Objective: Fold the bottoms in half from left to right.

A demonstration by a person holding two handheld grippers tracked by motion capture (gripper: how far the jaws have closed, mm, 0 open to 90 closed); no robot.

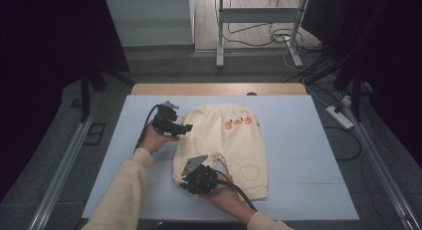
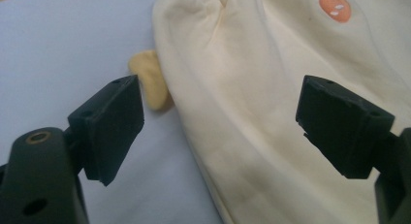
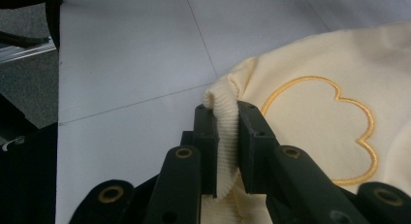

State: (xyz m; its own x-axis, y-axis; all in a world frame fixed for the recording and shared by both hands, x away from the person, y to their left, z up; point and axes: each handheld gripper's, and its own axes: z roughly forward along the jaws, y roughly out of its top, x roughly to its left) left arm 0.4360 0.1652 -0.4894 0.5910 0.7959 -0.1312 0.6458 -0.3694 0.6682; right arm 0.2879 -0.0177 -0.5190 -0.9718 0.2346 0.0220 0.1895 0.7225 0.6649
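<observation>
High view: cream baby trousers [image 1: 224, 145] lie flat on my white table [image 1: 298, 155]. My right gripper [image 3: 226, 151] pinches a ribbed leg cuff [image 3: 224, 136]; my left gripper [image 2: 220, 122] gapes wide beside the waistband.

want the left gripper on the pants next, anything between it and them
Nothing visible. The left gripper hangs open right over the side edge of the pants, bare cloth between its jaws. The right gripper is shut on a ribbed cuff.

Black hand-held grippers [image 1: 185, 128], cream sleeves [image 1: 122, 190]
</observation>
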